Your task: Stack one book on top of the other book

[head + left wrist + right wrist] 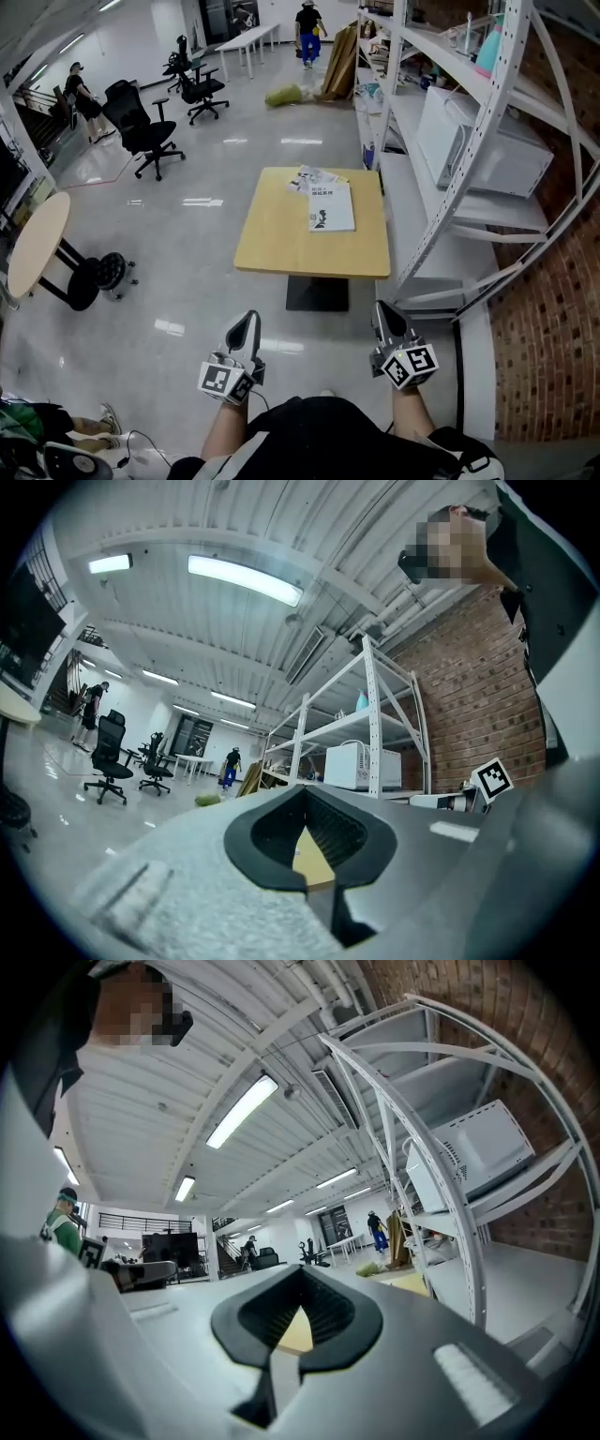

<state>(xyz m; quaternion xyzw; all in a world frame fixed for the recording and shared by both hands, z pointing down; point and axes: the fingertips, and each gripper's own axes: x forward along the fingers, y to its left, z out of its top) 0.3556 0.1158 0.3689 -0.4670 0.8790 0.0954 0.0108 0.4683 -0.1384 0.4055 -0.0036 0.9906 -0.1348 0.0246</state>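
Two books lie near the far edge of a square yellow table (277,236). The white book (332,207) lies flat, and its far end overlaps a book with a patterned cover (313,178). Both grippers are held low, well short of the table and pointing toward it. The left gripper (247,320) and the right gripper (382,310) are both shut with nothing in them. In the left gripper view the closed jaws of the left gripper (307,799) frame a sliver of the yellow table (313,859). The right gripper view shows the same past the right gripper (298,1277).
White metal shelving (487,112) with a white microwave (483,141) runs along the brick wall, close to the table's right side. A round wooden table (36,246) and black office chairs (142,127) stand at left. People stand far off at the back.
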